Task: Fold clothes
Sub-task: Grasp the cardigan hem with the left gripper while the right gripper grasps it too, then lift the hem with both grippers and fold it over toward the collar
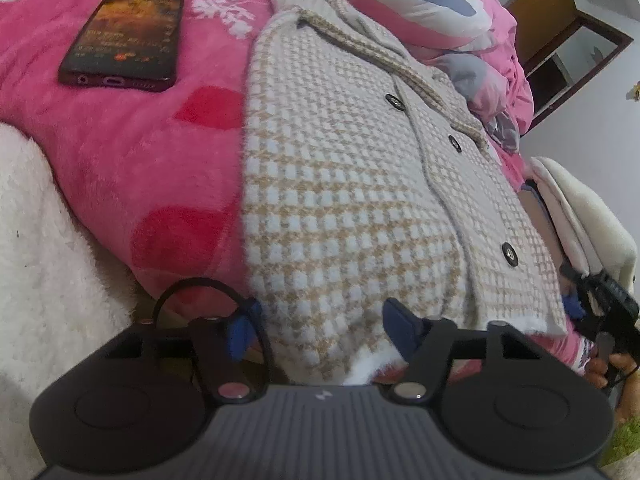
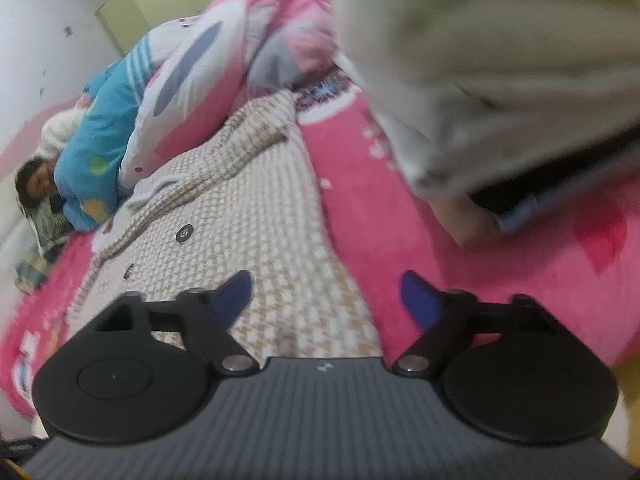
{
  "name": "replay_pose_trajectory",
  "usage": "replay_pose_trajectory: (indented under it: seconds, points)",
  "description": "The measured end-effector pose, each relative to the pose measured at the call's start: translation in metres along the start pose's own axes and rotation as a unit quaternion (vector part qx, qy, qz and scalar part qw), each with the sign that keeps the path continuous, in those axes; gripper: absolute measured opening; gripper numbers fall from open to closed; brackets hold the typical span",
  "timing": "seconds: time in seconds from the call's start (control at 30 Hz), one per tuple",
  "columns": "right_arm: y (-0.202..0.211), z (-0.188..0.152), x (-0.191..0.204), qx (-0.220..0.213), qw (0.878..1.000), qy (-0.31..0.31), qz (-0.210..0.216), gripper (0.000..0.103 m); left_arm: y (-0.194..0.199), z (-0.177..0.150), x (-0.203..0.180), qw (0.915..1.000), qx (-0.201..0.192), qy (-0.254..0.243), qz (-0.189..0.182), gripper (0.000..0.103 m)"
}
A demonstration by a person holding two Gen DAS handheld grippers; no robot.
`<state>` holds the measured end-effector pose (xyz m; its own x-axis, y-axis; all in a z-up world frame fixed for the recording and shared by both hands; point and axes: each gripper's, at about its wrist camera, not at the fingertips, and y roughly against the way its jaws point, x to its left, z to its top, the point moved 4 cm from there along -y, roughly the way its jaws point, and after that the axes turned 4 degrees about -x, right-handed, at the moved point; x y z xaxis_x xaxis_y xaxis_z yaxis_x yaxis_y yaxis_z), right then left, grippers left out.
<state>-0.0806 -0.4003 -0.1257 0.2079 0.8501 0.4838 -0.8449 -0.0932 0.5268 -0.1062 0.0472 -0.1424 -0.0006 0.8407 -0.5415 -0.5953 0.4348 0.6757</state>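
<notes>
Both claws stand open, our left claw (image 1: pixel 320 332) straddling the hem of the checked knit cardigan (image 1: pixel 340 200) and our right claw (image 2: pixel 326 300) over its edge, so we judge the cardigan, buttoned flat on the pink blanket (image 1: pixel 132 152), still unfolded.

A bed covered by a pink fleece blanket (image 1: pixel 132 152) carries everything. A beige checked cardigan (image 1: pixel 340 200) lies flat on the blanket, buttons up. A dark phone (image 1: pixel 122 38) lies well apart beside the cardigan's collar end. Bunched pink-and-white bedding (image 1: pixel 420 4) sits just beyond the cardigan's collar.
</notes>
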Motion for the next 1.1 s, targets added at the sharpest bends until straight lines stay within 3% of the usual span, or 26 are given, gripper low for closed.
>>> replay_pose_trajectory:
  seconds: [0.07, 0.23, 0.37, 0.53, 0.67, 0.87, 1.1]
  points:
    - [-0.003, -0.001, -0.014, 0.012, 0.999, -0.036, 0.008, 0.056, -0.001, 0.001, 0.004, 1.0000, 0.001, 0.006, -0.008, 0.057]
    - [0.003, -0.010, -0.034, 0.035, 0.992, -0.113, 0.047, 0.040, 0.005, -0.002, 0.005, 0.9993, 0.007, -0.008, -0.036, 0.052]
    - [0.009, -0.020, -0.041, 0.064, 0.982, -0.156, 0.086, 0.040, 0.005, -0.007, 0.005, 0.9979, 0.026, -0.021, -0.056, 0.052]
    - [0.009, -0.031, -0.042, 0.085, 0.961, -0.218, 0.150, 0.042, -0.005, -0.015, -0.001, 0.9966, 0.041, -0.034, -0.064, 0.054]
    - [0.004, -0.042, -0.045, 0.075, 0.939, -0.277, 0.190, 0.042, -0.015, -0.017, 0.009, 0.9980, 0.049, -0.008, -0.038, 0.060]
    - [0.001, -0.060, -0.034, 0.097, 0.934, -0.280, 0.202, 0.042, -0.006, -0.008, 0.015, 0.9979, 0.012, 0.024, -0.059, 0.062]
    - [0.002, -0.055, -0.038, 0.082, 0.931, -0.291, 0.203, 0.042, -0.011, -0.002, 0.028, 0.9981, -0.013, 0.045, -0.041, 0.068]
